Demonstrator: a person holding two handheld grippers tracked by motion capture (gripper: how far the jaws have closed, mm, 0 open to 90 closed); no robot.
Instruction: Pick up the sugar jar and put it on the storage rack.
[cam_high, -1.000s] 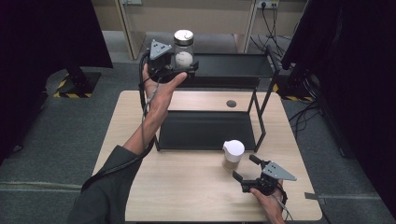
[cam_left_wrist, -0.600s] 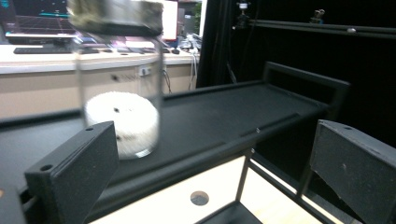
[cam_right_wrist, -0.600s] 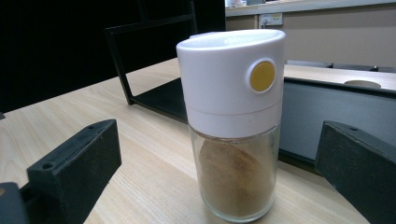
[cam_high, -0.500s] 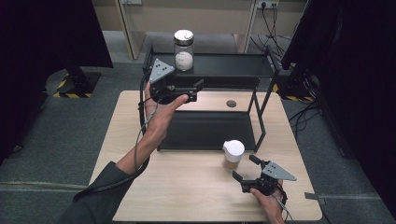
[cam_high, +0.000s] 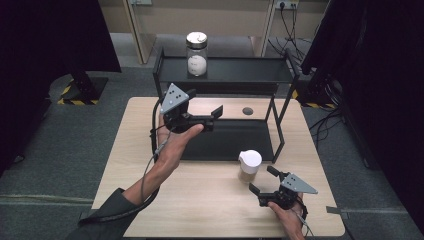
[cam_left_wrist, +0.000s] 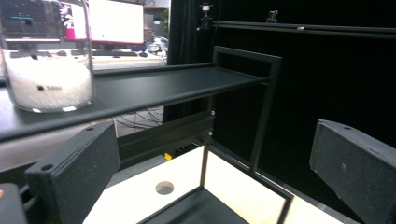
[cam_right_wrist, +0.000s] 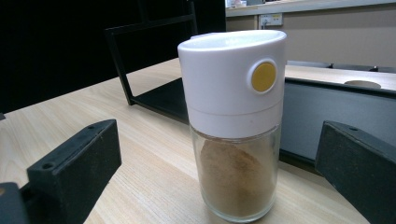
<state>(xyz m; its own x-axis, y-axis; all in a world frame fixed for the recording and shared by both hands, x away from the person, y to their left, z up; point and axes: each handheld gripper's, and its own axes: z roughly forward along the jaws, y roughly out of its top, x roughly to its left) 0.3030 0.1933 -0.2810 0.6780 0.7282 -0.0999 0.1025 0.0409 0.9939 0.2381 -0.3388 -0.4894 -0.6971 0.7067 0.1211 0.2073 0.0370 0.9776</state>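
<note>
A glass jar (cam_high: 196, 55) with a metal lid and white contents stands on the top shelf (cam_high: 240, 70) of a black rack. My left gripper (cam_high: 216, 118) hovers open and empty in front of the rack, below the shelf and apart from the jar. From the left gripper view the jar (cam_left_wrist: 46, 60) sits upper left on the shelf (cam_left_wrist: 163, 86), beyond the open gripper (cam_left_wrist: 219, 177). A white-capped glass shaker (cam_high: 249, 165) of brown powder stands on the table. My right gripper (cam_high: 262, 181) rests open just before it. The shaker (cam_right_wrist: 236, 126) stands between the spread jaws of the right gripper (cam_right_wrist: 219, 179), untouched.
The rack's black base plate (cam_high: 225, 142) lies on the wooden table (cam_high: 200, 200), with thin black posts (cam_high: 277, 125) at its right. A round hole (cam_high: 247, 110) is in the tabletop behind. Dark curtains and cables surround the table.
My left gripper has let go of the jar on the top shelf and drawn back down and toward the person. The right gripper and the shaker have stayed put.
</note>
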